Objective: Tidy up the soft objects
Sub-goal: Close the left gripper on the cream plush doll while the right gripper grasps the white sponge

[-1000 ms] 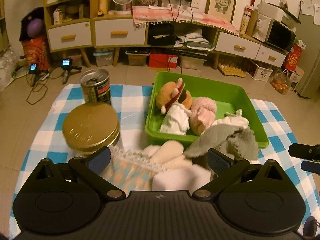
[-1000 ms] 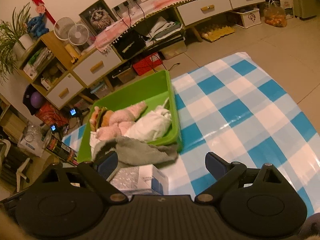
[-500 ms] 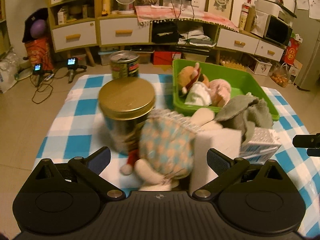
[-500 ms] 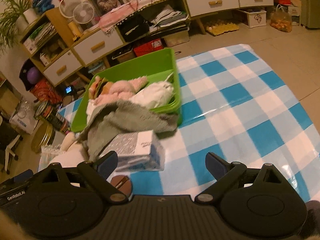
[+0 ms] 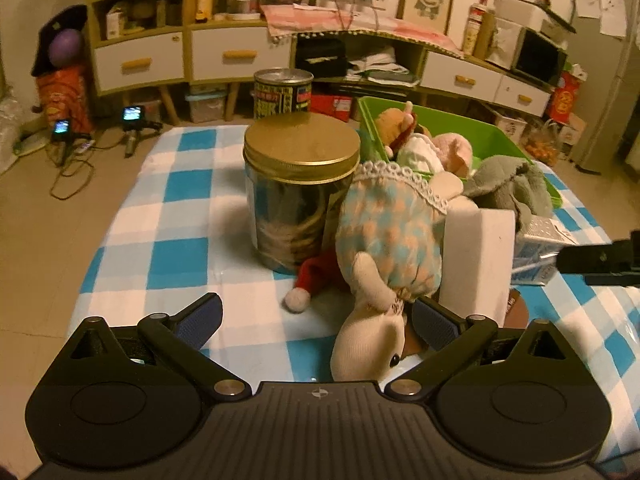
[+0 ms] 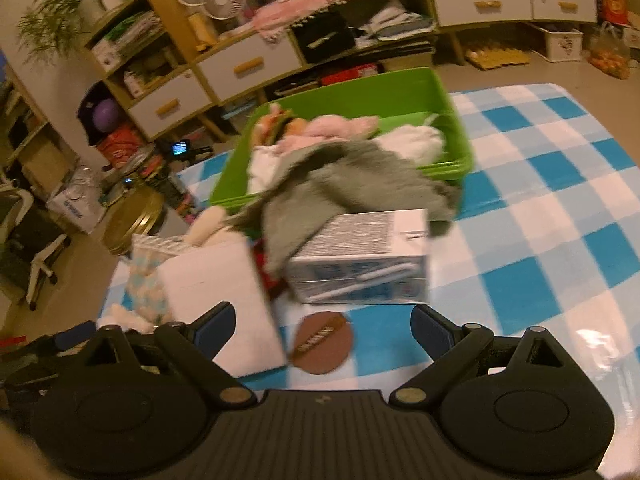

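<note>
Our green bin (image 6: 460, 148) holds several plush toys; the checked-dress doll (image 5: 388, 240) and grey cloth (image 6: 360, 184) remain outside, both hand-held grippers (image 5: 316, 320) (image 6: 322, 326) spread wide, empty.

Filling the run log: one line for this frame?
left gripper: open, nothing held | right gripper: open, nothing held | plush doll: on cloth, beside gold-lid jar | green bin: partly filled

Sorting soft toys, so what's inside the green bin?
The green bin holds a brown plush, a pink plush and white cloth; the grey cloth covers whatever lies beneath.
</note>
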Action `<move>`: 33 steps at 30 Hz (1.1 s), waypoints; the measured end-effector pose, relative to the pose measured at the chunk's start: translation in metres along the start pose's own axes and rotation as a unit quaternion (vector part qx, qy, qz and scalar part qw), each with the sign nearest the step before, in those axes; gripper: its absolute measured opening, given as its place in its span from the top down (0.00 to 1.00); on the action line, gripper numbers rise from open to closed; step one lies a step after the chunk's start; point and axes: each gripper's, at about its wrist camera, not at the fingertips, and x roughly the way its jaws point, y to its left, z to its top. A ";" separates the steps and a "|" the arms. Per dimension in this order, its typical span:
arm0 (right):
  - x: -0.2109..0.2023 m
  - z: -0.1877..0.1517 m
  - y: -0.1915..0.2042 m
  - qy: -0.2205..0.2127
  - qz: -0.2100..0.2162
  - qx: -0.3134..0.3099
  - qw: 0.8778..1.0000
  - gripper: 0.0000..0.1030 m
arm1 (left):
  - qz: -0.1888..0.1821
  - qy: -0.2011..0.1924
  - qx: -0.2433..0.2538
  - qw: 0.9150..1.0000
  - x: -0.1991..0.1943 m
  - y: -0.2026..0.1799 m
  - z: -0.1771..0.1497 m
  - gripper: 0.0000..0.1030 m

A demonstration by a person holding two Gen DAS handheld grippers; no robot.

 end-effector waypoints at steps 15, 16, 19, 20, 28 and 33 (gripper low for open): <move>0.038 -0.014 0.045 0.004 0.040 -0.022 0.999 0.22 | -0.059 0.011 0.019 0.998 0.015 -0.006 -0.014 0.27; 0.040 -0.014 0.045 0.004 0.040 -0.018 0.999 0.22 | -0.060 0.013 0.020 0.998 0.017 -0.007 -0.014 0.30; 0.045 -0.014 0.045 0.007 0.043 -0.007 0.999 0.22 | -0.063 0.021 0.023 0.998 0.021 -0.008 -0.015 0.37; 0.047 -0.014 0.045 0.008 0.044 -0.005 0.999 0.22 | -0.061 0.024 0.023 0.998 0.022 -0.009 -0.016 0.38; 0.055 -0.014 0.042 0.014 0.047 -0.003 0.999 0.44 | -0.073 0.026 0.013 0.997 0.025 -0.007 -0.018 0.48; 0.050 -0.013 0.034 0.013 0.055 0.007 0.998 0.46 | -0.074 0.026 0.019 0.997 0.025 -0.012 -0.018 0.52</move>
